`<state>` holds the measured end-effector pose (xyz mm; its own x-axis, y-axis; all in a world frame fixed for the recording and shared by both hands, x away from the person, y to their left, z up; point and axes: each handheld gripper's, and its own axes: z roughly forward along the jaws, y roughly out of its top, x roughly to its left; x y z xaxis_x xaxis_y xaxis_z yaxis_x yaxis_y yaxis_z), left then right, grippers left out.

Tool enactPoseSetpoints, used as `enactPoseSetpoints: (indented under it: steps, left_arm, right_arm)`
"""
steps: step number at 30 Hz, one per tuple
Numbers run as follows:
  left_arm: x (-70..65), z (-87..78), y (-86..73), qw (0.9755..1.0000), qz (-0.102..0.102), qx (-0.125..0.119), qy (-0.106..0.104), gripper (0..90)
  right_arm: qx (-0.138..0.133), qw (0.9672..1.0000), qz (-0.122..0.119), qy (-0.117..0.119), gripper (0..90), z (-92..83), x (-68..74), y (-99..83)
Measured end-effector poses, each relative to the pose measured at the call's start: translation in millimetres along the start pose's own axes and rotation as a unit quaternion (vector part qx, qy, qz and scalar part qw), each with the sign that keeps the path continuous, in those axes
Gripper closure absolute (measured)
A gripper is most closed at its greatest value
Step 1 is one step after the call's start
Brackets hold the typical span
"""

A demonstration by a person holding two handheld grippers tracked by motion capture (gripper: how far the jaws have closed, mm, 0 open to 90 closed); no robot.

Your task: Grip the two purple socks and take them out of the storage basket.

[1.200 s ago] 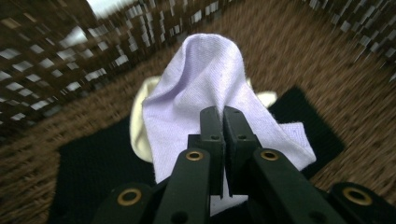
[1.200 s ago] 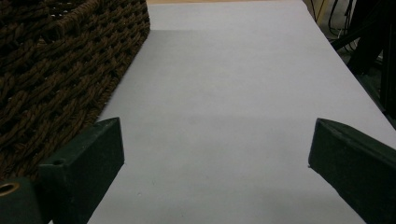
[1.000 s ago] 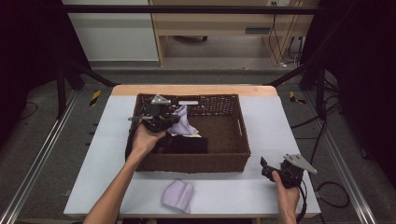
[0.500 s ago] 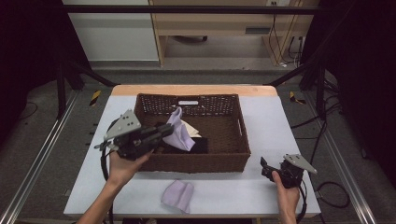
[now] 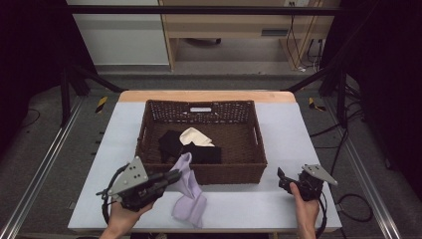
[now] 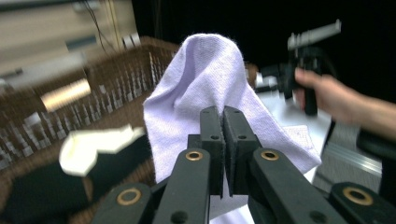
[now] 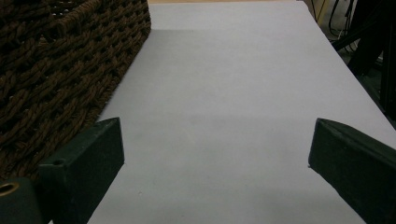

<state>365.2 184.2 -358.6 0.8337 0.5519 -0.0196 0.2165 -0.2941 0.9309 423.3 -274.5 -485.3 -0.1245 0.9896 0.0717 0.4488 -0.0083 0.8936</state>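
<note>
**Tech A:** Since the earlier frames, the left gripper (image 5: 171,177) has come out of the basket (image 5: 149,130) toward the near table edge, carrying a lilac cloth (image 5: 185,174) with it. The right gripper (image 5: 283,179) has kept its place.

**Tech B:** Jaw state, left?

**Tech A:** Clenched — the two black jaws meet in the left gripper view and pinch the lilac cloth (image 6: 205,88) between their pads. The cloth rises above the jaw tips in a soft, rounded fold and drapes down both sides.

**Tech B:** Where is the cloth?

**Tech A:** In front of the basket's near wall, hanging over a second lilac cloth (image 5: 191,209) that lies flat on the table (image 5: 298,129).

**Tech B:** Right side?

**Tech A:** Released — jaws wide apart, nothing between them, beside the basket's near right corner (image 7: 56,70).

**Tech B:** Materials?

**Tech A:** Cloth: fine knit, slightly fuzzy. Basket: dark brown woven wicker, rectangular, with a cream cloth (image 5: 195,137) on a black cloth (image 5: 171,144) inside. Table: smooth, pale grey.
</note>
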Motion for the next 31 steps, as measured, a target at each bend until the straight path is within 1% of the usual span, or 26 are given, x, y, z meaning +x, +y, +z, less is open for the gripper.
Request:
enactPoseSetpoints:
  steps: [1, 2, 3, 4, 5, 7, 8, 10, 11, 12, 13, 14, 15, 16, 17, 18, 19, 20, 22, 23, 24, 25, 27, 29, 30, 31]
  left_arm:
    - [-2.1, 4.7, -11.0, 0.9998, 0.000, 0.021, -0.003, 86.6]
    - [-2.1, 4.7, -11.0, 0.9998, 0.000, 0.021, -0.003, 86.6]
    - [-2.8, 8.0, -17.2, 0.9995, -0.002, 0.031, -0.005, 86.5]
    - [-3.0, 15.3, -28.7, 0.9987, -0.007, 0.051, -0.006, 86.4]
    - [-2.8, 19.6, -34.5, 0.9981, -0.012, 0.060, -0.009, 86.4]
    - [-2.8, 30.2, -47.0, 0.9964, -0.014, 0.083, -0.005, 86.3]
    - [-2.8, 30.2, -47.0, 0.9964, -0.014, 0.083, -0.005, 86.1]
    - [-2.2, 38.5, -54.5, 0.9946, -0.017, 0.102, -0.003, 85.7]
    - [0.5, 46.0, -60.9, 0.9931, -0.030, 0.113, 0.002, 80.8]
    - [0.5, 46.0, -60.9, 0.9931, -0.030, 0.113, 0.002, 76.9]
    - [2.9, 47.1, -63.1, 0.9931, -0.041, 0.110, 0.001, 73.6]
    - [2.9, 47.1, -63.1, 0.9931, -0.041, 0.110, 0.001, 68.4]
    - [4.4, 44.7, -62.9, 0.9929, -0.049, 0.108, 0.010, 61.5]
    - [4.4, 44.7, -62.9, 0.9929, -0.049, 0.108, 0.010, 58.1]
    - [5.7, 41.1, -62.9, 0.9933, -0.055, 0.101, 0.014, 58.1]
    - [6.7, 38.6, -62.9, 0.9935, -0.057, 0.097, 0.016, 55.0]
    - [9.7, 30.1, -63.9, 0.9936, -0.064, 0.086, 0.033, 46.7]
    - [9.7, 30.1, -63.9, 0.9936, -0.064, 0.086, 0.033, 45.4]
    - [12.8, 23.3, -66.2, 0.9936, -0.068, 0.078, 0.044, 43.8]
    - [17.6, 14.7, -70.3, 0.9927, -0.070, 0.073, 0.067, 40.2]
    - [17.6, 14.7, -70.3, 0.9927, -0.070, 0.073, 0.067, 39.7]
    - [20.5, 10.8, -72.6, 0.9921, -0.072, 0.070, 0.076, 39.1]
    - [27.0, 3.7, -77.8, 0.9904, -0.075, 0.068, 0.095, 38.5]
    - [34.7, -5.5, -84.4, 0.9871, -0.083, 0.066, 0.120, 37.1]
    - [34.7, -5.5, -84.4, 0.9871, -0.083, 0.066, 0.120, 36.7]
    - [37.6, -9.5, -87.1, 0.9861, -0.083, 0.066, 0.128, 36.3]
  right_arm:
    - [-0.001, 1.0000, -0.001, -0.001, 3.9, 0.0, 0.2, -0.1]
    - [0.000, 1.0000, -0.001, -0.002, 3.9, -0.1, 0.4, 0.0]
    - [0.000, 1.0000, -0.001, -0.002, 3.9, -0.3, 0.4, 0.0]
    - [0.000, 1.0000, -0.002, -0.003, 3.9, -0.3, 0.4, 0.0]
    - [-0.001, 1.0000, -0.002, -0.003, 3.9, -0.3, 0.4, -0.1]
    - [0.000, 1.0000, -0.002, -0.003, 3.9, 0.0, 0.4, -0.1]
    - [0.000, 1.0000, -0.002, -0.003, 3.9, 0.0, 0.4, -0.1]
    - [0.000, 1.0000, -0.002, -0.003, 3.9, 0.0, 0.5, 0.0]
    - [0.000, 1.0000, -0.002, -0.002, 3.9, -0.1, 0.5, 0.0]
    - [0.000, 1.0000, -0.002, -0.002, 3.9, -0.1, 0.5, 0.0]
    - [0.000, 1.0000, -0.003, -0.002, 3.9, -0.4, 0.3, 0.0]
    - [-0.001, 1.0000, -0.004, -0.002, 3.9, -0.3, 0.3, -0.1]
    - [0.000, 1.0000, -0.003, -0.001, 3.9, -0.4, 0.3, 0.0]
    - [0.000, 1.0000, -0.003, -0.001, 3.9, -0.4, 0.3, 0.0]
    - [0.000, 1.0000, -0.003, -0.002, 3.9, -0.4, 0.3, 0.0]
    - [0.000, 1.0000, -0.002, -0.002, 3.9, -0.4, 0.3, 0.0]
    - [-0.001, 1.0000, -0.002, -0.002, 3.9, -0.5, 0.3, 0.0]
    - [-0.001, 1.0000, -0.002, -0.002, 3.9, -0.5, 0.3, 0.0]
    - [-0.003, 1.0000, -0.001, -0.002, 3.9, -0.5, 0.4, -0.1]
    - [-0.002, 1.0000, 0.000, -0.003, 3.9, -0.7, 0.2, -0.1]
    - [-0.002, 1.0000, 0.000, -0.003, 3.9, -0.7, 0.2, -0.1]
    - [-0.002, 1.0000, 0.000, -0.002, 3.9, -0.7, 0.2, -0.1]
    - [-0.002, 1.0000, 0.000, -0.002, 3.9, -0.7, 0.2, -0.1]
    - [-0.003, 1.0000, -0.001, -0.002, 3.9, -0.6, 0.4, -0.2]
    - [-0.003, 1.0000, -0.001, -0.002, 3.9, -0.6, 0.4, -0.2]
    - [-0.001, 1.0000, -0.003, -0.001, 3.9, -0.4, 0.3, 0.0]
